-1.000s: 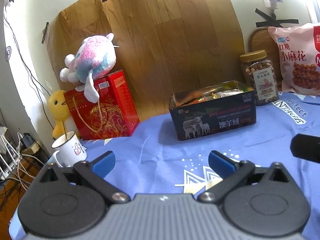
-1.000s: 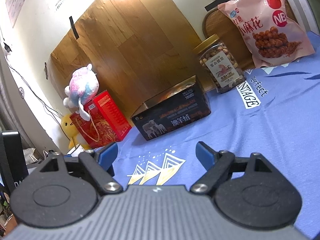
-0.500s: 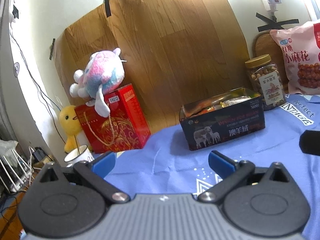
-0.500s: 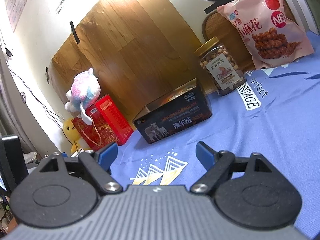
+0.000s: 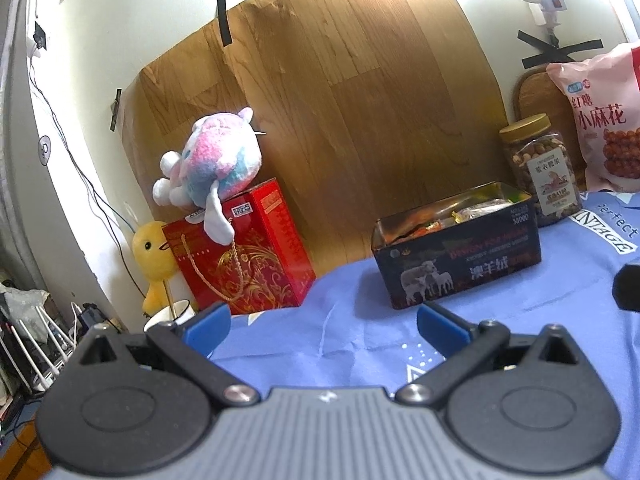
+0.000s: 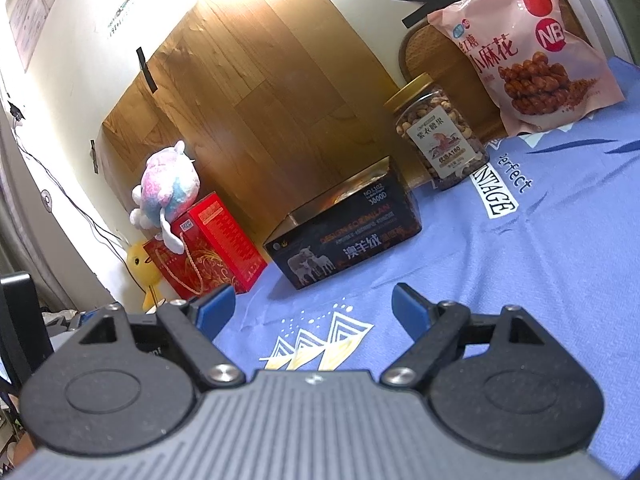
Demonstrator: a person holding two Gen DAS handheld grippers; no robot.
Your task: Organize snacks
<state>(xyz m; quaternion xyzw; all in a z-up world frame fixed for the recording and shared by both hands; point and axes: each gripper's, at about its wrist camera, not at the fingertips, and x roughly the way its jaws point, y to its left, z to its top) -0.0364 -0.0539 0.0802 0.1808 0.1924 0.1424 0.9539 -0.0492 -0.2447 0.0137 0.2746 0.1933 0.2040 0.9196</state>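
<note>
Left claw [image 5: 322, 326] and right claw [image 6: 314, 306], both released and holding nothing, hover over bare blue cloth [image 6: 520, 272] on the counter. Beyond stands one open tin [image 5: 458, 256] holding snacks; behind it, one nut jar [image 5: 546, 172] and one pink snack bag [image 6: 532, 48]. Versus a second ago, the tin sits farther off.

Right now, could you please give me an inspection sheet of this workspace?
Surface: blue printed cloth, lightly creased.
Job's things: open dark tin with wrapped snacks inside; lidded nut jar upright behind it; pink snack bag leaning at the back.
Clutter: red gift box with plush toy on top; yellow duck; white mug.
Grippers: left gripper and right gripper both open, holding nothing.
Cables: wires on the left wall.
Surroundings: wood-grain board taped to the wall.
</note>
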